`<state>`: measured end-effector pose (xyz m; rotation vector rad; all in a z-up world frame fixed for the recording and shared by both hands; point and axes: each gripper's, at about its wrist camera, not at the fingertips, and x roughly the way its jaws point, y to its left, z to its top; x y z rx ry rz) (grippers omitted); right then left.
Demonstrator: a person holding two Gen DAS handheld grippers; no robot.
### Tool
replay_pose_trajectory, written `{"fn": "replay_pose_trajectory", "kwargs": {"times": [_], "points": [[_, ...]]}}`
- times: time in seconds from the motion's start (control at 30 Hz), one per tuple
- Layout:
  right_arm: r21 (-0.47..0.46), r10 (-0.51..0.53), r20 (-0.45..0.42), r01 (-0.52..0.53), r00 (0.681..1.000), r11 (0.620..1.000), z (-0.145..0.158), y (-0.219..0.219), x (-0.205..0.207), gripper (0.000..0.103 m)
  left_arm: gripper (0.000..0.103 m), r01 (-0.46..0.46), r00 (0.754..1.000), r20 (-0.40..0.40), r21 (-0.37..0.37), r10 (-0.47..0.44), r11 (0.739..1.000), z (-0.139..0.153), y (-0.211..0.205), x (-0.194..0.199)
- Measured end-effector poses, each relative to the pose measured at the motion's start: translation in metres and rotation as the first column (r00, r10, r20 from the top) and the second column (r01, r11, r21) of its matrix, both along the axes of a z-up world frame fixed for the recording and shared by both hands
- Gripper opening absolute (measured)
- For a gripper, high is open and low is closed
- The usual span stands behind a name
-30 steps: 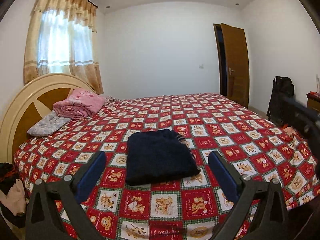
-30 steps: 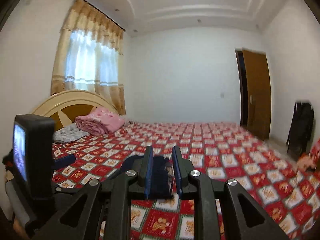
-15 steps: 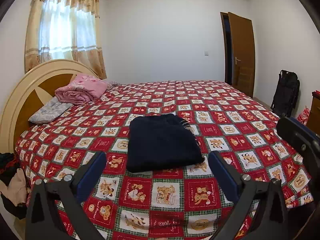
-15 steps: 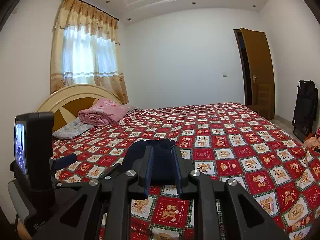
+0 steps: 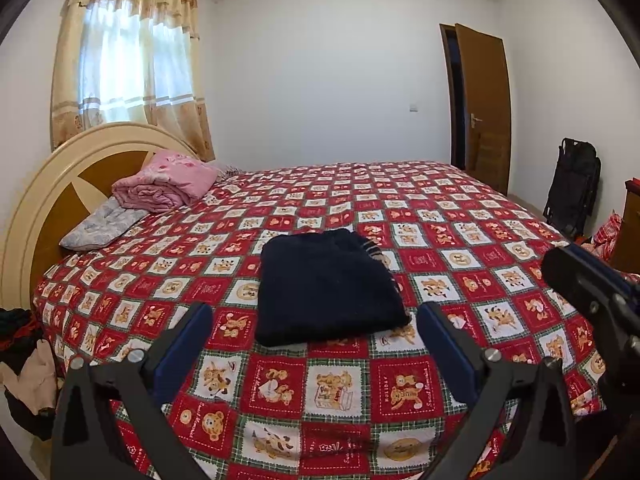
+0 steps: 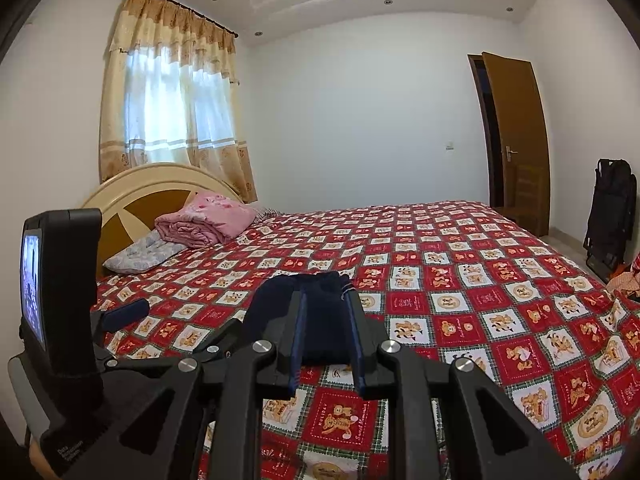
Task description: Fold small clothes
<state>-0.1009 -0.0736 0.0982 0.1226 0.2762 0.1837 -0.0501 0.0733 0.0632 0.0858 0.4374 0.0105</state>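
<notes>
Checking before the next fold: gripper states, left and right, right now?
Left gripper: open wide, empty, short of the folded navy garment.
Right gripper: jaws narrowed with a gap between them, holding nothing.

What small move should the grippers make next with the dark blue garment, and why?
Probably draw both grippers back. The dark blue garment already lies folded in a compact rectangle on the bedspread. The left gripper is wide open short of it, and the right gripper, nearly closed, holds nothing, so no further fold seems needed.
</notes>
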Motion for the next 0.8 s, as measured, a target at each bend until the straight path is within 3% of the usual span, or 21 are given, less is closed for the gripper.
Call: {"fn": "replay_pose_trajectory", "kwargs": {"times": [0.8], "points": [[0.003, 0.0, -0.016, 0.0, 1.0, 1.0, -0.002, 0.0011, 0.0013, 0.021, 0.103, -0.009, 1.0, -0.013, 0.001, 0.009, 1.0, -0.0024, 0.0031, 0.0034]]}}
